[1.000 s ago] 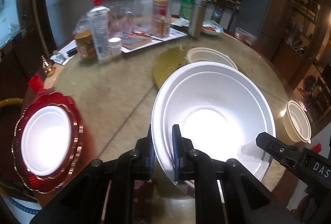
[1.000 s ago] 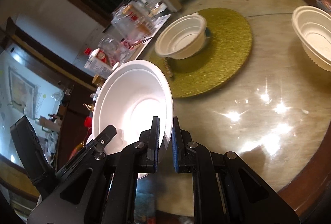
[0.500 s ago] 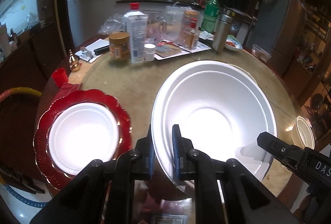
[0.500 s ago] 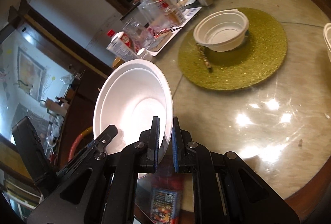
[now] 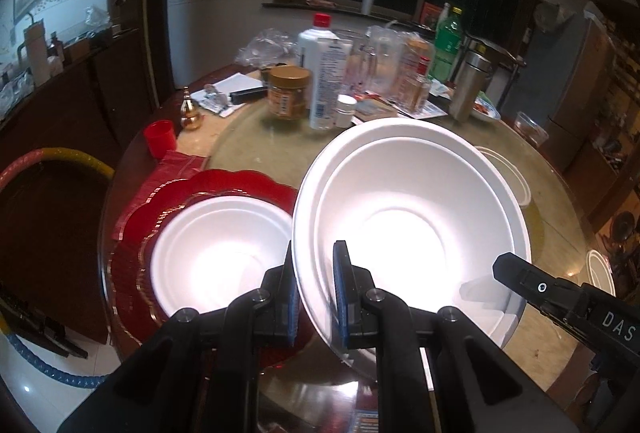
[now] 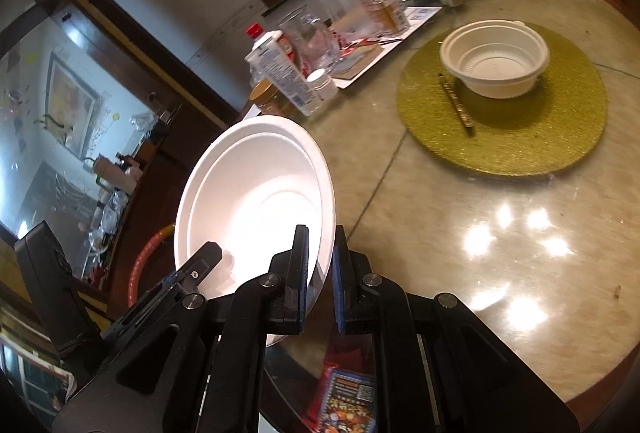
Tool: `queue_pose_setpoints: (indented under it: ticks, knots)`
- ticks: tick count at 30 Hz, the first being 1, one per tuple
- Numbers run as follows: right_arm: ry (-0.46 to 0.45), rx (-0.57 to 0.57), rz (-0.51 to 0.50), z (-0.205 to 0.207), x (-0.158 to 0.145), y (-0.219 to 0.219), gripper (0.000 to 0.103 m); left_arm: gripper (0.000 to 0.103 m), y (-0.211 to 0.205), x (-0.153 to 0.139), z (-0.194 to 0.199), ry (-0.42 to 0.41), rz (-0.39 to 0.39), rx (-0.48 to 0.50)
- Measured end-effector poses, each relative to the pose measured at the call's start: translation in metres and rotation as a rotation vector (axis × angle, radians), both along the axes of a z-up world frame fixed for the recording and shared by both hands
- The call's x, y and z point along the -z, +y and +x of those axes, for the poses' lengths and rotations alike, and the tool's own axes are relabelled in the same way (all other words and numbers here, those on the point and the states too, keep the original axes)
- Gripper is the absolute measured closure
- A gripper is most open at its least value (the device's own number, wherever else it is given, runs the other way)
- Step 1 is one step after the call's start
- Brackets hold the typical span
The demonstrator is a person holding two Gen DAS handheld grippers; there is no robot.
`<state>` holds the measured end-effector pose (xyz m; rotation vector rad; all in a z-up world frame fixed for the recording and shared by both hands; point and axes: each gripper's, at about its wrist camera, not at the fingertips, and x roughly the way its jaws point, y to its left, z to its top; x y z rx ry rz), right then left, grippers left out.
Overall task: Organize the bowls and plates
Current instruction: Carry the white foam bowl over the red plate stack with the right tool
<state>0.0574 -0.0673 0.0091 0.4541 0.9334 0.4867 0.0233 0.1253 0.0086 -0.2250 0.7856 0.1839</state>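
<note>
Round glossy surface in a dim room, bottles and jars crowded along the far edge. Large white bowl held off it, tilted, pinched at opposite rims: left hand-held gripper clenched on the near-left rim, right hand-held gripper clenched on the near-right rim. Carried leftward over the past second, judging by the shift in view: red plate with its smaller white bowl formerly well off to the left, now just beside the held bowl; green mat and its cream bowl left behind on the right. Probably a stacking move, held bowl bound for the one on the red plate, though not yet over it. Hard to say whether one bowl or two nested, given the double line at the rim. Underside hidden entirely, as is most of the mat in the left view. Small cream bowl at the right edge cut off by the right hand-held gripper's body.
</note>
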Motion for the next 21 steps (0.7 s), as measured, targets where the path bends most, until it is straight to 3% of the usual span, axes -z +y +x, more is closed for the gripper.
queue_pose_setpoints:
  ticks: [21]
  knots:
    - [-0.04, -0.099, -0.092, 0.003, 0.0, 0.068, 0.093, 0.09, 0.054, 0.004, -0.013, -0.002, -0.002, -0.103]
